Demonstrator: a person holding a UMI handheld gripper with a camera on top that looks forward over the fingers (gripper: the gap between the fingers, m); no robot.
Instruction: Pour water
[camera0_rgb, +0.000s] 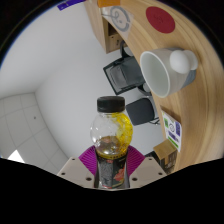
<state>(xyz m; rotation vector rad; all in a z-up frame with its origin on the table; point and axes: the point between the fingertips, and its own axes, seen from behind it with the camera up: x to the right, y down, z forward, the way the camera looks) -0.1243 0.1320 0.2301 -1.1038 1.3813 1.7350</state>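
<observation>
Purple pads (88, 158) on the gripper (110, 165) press against both sides of a clear bottle (110, 135) with a black cap and yellowish liquid, so the fingers are closed on it and hold it upright. Beyond the bottle, up and to its right, a white mug (163, 70) sits on a wooden table (135, 30), with a dark red coaster (160, 17) farther along that table and black chairs (125, 72) beside it.

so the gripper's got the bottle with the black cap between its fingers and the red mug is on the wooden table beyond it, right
Not quite: the mug is white, not red. The gripper view shows the gripper holding the black-capped bottle between its fingers, with the white mug on the wooden table beyond it.
</observation>
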